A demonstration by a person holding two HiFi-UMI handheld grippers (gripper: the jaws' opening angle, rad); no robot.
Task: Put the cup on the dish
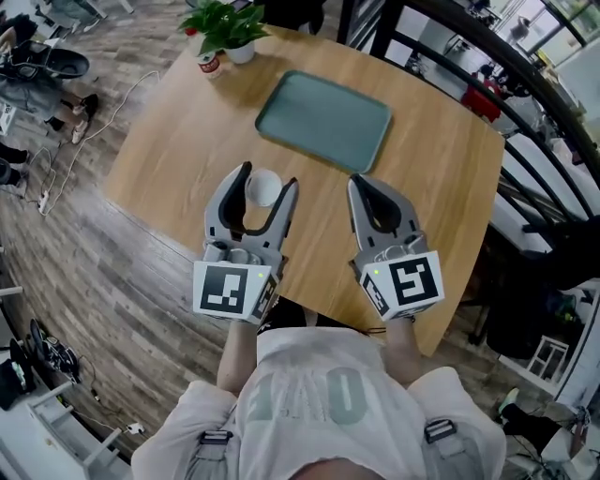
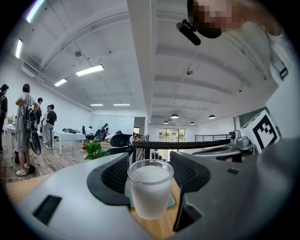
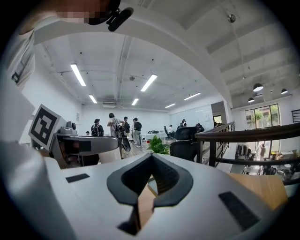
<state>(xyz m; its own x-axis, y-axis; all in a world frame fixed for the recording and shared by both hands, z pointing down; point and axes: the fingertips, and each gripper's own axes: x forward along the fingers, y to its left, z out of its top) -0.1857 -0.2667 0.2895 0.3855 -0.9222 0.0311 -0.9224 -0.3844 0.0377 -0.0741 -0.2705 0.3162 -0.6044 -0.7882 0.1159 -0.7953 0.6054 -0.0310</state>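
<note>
The person's white shirt [image 1: 309, 394] fills the bottom of the head view, and a gripper is held out in front of it on each side. Each gripper carries a cube with square markers nearest the body.

The left gripper [image 1: 269, 177] is closed on the cup [image 1: 263, 187], a small frosted tumbler. Its own view shows the two black ribbed pads [image 2: 117, 173] against the cup's sides. The cup is upright, and its base looks to be on the wood. It stands at the near part of the wooden table [image 1: 169, 141], well short of the dish.

The right gripper [image 1: 364, 185] is just beside the left one and holds nothing. Its jaws meet at the tips, and only a narrow slit of tabletop shows between them.

Farther across the table lies the dish [image 1: 323, 122], a flat rectangular grey-green tray with rounded corners. It lies apart from both grippers.

At the table's far edge stands a potted plant [image 1: 225, 23] in a white pot, with a small red-labelled can [image 1: 208, 64] just beside it.

Beyond the table on the right runs a black railing [image 1: 525, 141]. Plank floor [image 1: 94, 281] spreads to the left, with a white cable [image 1: 89, 141] trailing across it. In the gripper views, people [image 2: 23, 126] stand by desks at the far end of the room under strip ceiling lights.
</note>
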